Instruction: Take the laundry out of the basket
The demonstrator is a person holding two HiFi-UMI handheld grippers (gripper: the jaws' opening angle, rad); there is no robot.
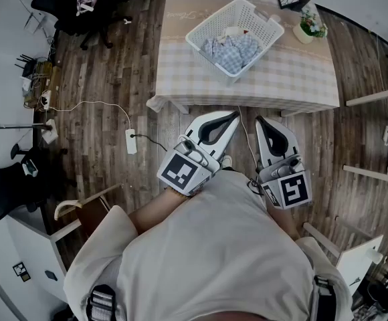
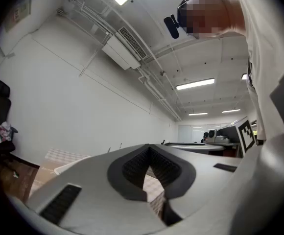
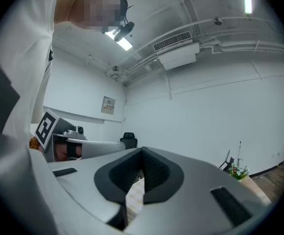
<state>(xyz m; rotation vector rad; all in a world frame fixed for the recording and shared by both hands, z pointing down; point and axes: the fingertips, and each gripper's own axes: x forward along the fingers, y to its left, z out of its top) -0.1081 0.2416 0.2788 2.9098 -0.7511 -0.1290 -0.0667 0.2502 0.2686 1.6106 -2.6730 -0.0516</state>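
Note:
A white plastic laundry basket point(image 1: 266, 27) stands on a checked tablecloth at the top of the head view. Blue-and-white checked laundry point(image 1: 232, 51) lies bunched inside it. My left gripper point(image 1: 234, 118) and right gripper point(image 1: 261, 120) are held close to the person's body, well short of the table, both pointing level toward it. Both are shut with nothing between the jaws. In the left gripper view the left gripper point(image 2: 151, 156) shows closed jaws with the table beyond; the right gripper point(image 3: 142, 164) looks the same in the right gripper view.
The table point(image 1: 180, 72) sits on a wooden floor. A potted plant point(image 1: 309, 27) and a small marker stand point(image 1: 292, 0) are at its right end. A power strip point(image 1: 131, 141) with a cable lies on the floor at left. Chairs point(image 1: 73, 5) stand at upper left.

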